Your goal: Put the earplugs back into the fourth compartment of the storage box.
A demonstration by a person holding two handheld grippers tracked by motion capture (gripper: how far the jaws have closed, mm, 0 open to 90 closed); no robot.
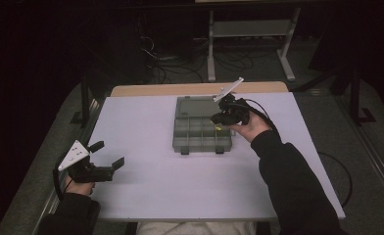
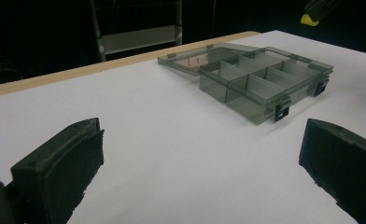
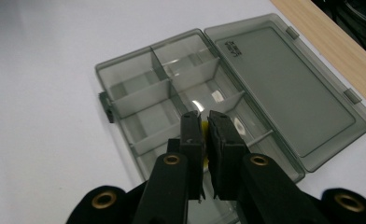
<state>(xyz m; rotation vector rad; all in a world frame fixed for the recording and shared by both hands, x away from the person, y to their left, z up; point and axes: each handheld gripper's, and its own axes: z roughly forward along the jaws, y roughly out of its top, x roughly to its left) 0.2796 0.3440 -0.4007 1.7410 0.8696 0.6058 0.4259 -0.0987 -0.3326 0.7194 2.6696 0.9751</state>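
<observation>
Holding a small yellow piece (image 3: 203, 132) between nearly closed jaws, the right gripper (image 3: 205, 122) hangs over the open box (image 1: 201, 128), above its compartments on the near right. Only a sliver of yellow shows between the pads, so what the piece is cannot be told; it looks small and light, and probably easy to lose if the jaws slacken early.

The box sits mid-table (image 1: 146, 176), toward the far side, its lid (image 1: 196, 105) folded flat behind it toward the wooden edge. It is thin smoky plastic with slim dividers and two dark latches (image 2: 280, 112) on the front wall. It likely weighs little and would slide on the smooth white top if nudged. The stiff outer walls or the latch side seem the safest places to grip; the dividers and the lid hinge look easiest to strain.

The left gripper (image 1: 107, 155) is near the table's left edge, well apart from the box, jaws spread wide and empty, touching nothing.
</observation>
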